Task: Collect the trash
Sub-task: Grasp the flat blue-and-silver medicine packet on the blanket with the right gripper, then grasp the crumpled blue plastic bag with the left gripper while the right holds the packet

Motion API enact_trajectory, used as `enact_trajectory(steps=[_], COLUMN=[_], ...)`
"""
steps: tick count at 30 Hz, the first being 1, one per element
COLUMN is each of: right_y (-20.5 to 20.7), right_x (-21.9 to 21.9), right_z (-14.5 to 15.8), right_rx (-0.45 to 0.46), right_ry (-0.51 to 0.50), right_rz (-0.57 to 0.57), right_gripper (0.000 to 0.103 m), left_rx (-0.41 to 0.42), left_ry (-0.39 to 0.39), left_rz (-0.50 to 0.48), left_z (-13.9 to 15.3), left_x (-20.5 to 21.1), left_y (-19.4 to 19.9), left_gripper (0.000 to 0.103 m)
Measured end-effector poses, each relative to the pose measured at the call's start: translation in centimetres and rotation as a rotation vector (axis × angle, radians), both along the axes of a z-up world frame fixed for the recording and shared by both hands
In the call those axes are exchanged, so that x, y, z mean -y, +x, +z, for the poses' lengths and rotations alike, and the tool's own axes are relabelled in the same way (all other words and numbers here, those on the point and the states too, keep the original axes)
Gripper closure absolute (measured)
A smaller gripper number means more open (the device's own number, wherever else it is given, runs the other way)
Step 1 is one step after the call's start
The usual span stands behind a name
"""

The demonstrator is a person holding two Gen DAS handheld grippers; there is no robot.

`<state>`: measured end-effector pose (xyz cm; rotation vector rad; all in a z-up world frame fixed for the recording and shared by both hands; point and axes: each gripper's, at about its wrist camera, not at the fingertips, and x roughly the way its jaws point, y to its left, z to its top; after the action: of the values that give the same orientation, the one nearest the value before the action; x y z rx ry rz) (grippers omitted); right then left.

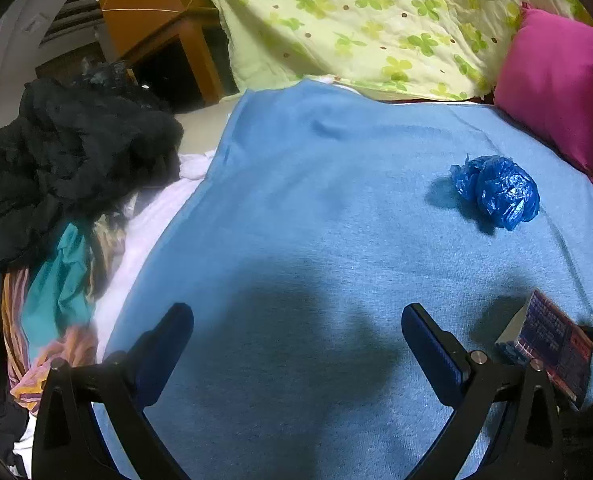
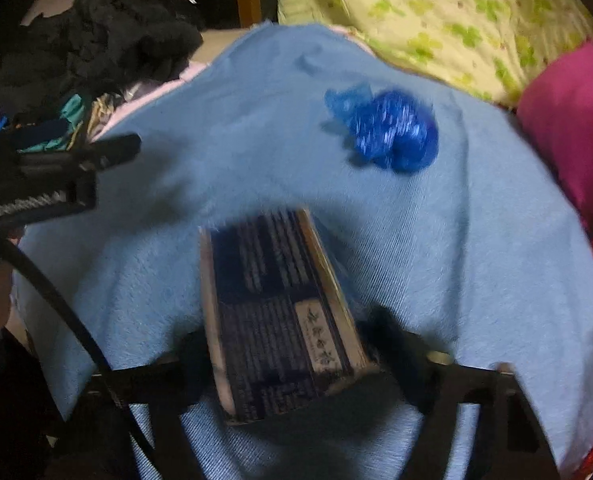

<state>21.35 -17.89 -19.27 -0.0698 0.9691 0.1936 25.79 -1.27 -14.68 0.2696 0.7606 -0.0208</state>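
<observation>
Right gripper [image 2: 292, 344] clamps a dark printed box [image 2: 280, 316]. Left gripper [image 1: 296, 344] gapes, holding nothing. Crumpled blue plastic bag [image 1: 496, 190] lies on blue blanket [image 1: 296, 200]; contents hidden.

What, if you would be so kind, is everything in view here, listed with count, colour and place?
Box: one, dark blue with pale edges and print, between the right gripper's jaws over the blanket.
Crumpled plastic bag: one, glossy blue, lying on the blanket near the pillow.
Blanket: one, light blue, spread across the bed.
Pillow: one, magenta, at the blanket's far right edge.
Quilt: one, pale yellow with green clover print, behind the blanket.
Clothes pile: one heap, mostly black with teal and striped pieces, left of the blanket.
Wooden furniture: one piece, orange-brown, behind the clothes.
Left gripper: one, black with blue pads, jaws apart, empty.
Right gripper: one, black, closing around the box.
</observation>
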Motion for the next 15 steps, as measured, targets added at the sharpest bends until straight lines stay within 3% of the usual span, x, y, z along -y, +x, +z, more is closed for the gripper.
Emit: enact_trajectory(steps=[5,11,15], right_y=[-0.7,-1.9,-2.8], right_x=[2.8,10.1,14.7], right_z=[1.9,4.9,5.2], right_rx=[0.031,0.117,0.135], right_ry=[0.129,0.272,0.389], right_rz=[-0.067,-0.296,-0.447], right_gripper=[0.038,0.038,0.038], left_rx=[0.014,0.023,0.0], left_ry=[-0.022,-0.077,-0.124], left_rz=[-0.017,-0.112,-0.208], left_z=[0.2,1.0,1.1], left_x=[0.8,4.3,8.0], left_y=[0.2,2.2,3.8], left_gripper=[0.0,0.0,0.0])
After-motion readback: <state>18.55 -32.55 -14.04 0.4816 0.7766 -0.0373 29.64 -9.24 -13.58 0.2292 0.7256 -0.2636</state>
